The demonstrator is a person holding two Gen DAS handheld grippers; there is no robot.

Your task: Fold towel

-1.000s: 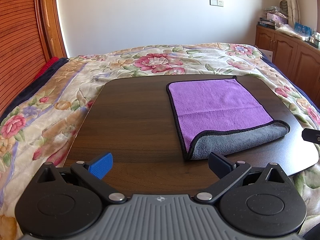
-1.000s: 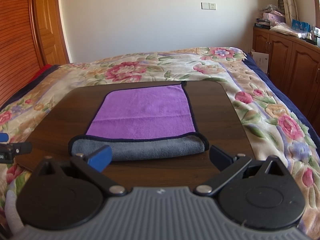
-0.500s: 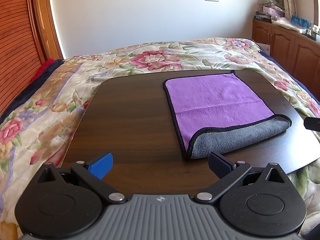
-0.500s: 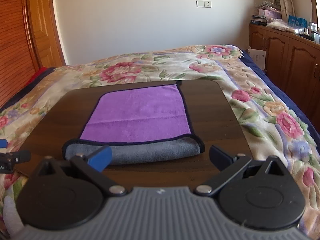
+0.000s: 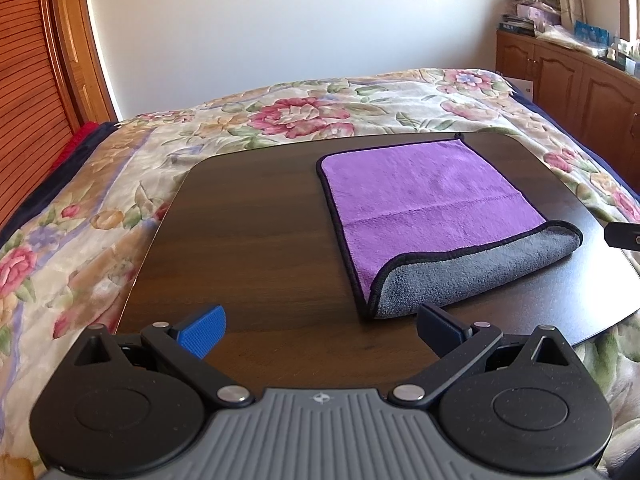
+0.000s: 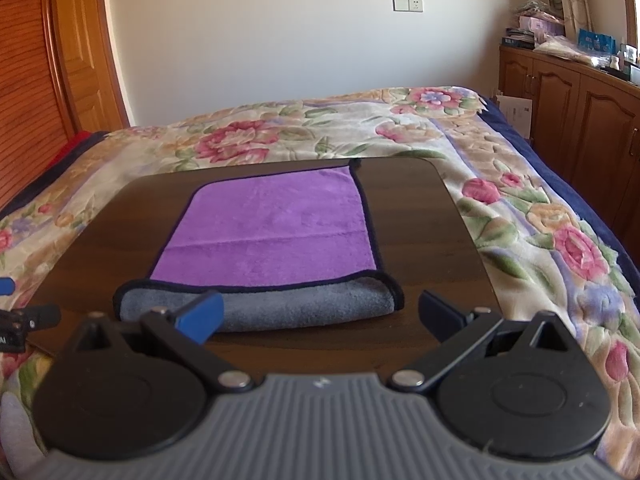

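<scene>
Left wrist view: both tools (image 5: 320, 330) (image 6: 320, 316) spread, empty; plush purple-grey towel (image 5: 432, 200) folded on smooth wood tabletop (image 5: 248, 240).

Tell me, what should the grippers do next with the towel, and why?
Probably bring the right gripper down onto the towel's near folded edge. Both grippers are open and hold nothing, the left gripper sits off to the side over the table, and the towel looks folded once only.
</scene>
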